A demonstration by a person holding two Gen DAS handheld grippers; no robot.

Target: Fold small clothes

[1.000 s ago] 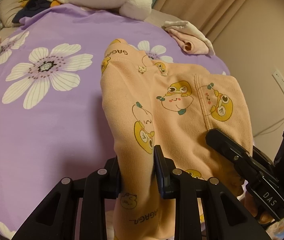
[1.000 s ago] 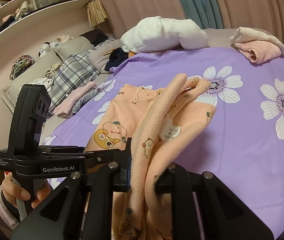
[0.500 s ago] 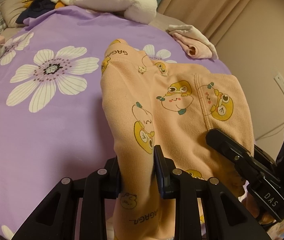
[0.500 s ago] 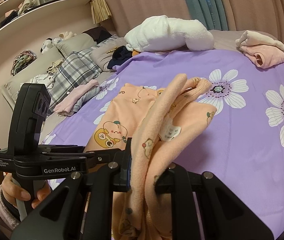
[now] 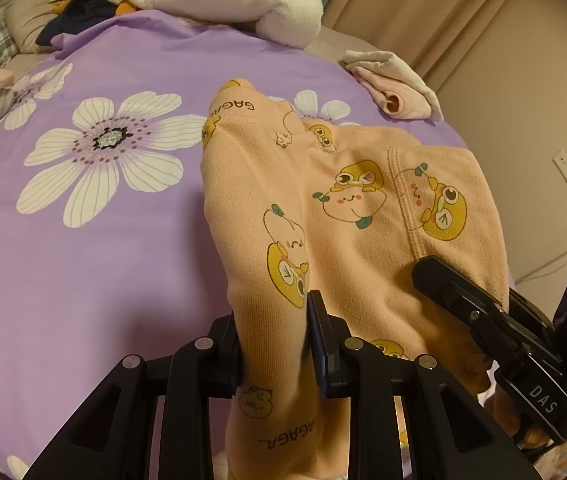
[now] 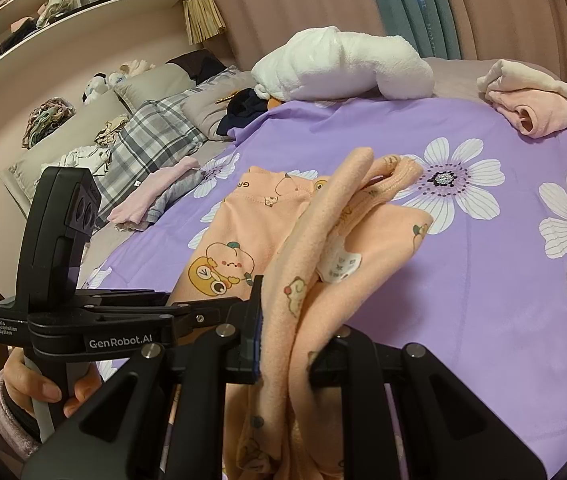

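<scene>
A small peach garment [image 5: 355,208] printed with yellow cartoon figures lies partly on the purple flowered bedsheet [image 5: 83,260]. My left gripper [image 5: 273,336] is shut on one bunched edge of it. My right gripper [image 6: 297,336] is shut on another bunched edge, with the collar and a white label [image 6: 339,264] draped ahead. In the right wrist view the garment [image 6: 243,240] spreads between both grippers and the left gripper [image 6: 187,312] is at the left. The right gripper also shows in the left wrist view [image 5: 435,276] at the right.
A white plush blanket [image 6: 347,66] lies at the far side of the bed. A folded pink and cream garment [image 6: 531,100] sits at the far right. Plaid pillows and folded clothes [image 6: 151,196] lie at the left. Shelves [image 6: 43,20] and curtains [image 6: 403,4] stand behind.
Both grippers keep their hold on the garment. The views have shifted slightly, with the bed's far objects drifting right and down; the garment's shape is nearly unchanged.
</scene>
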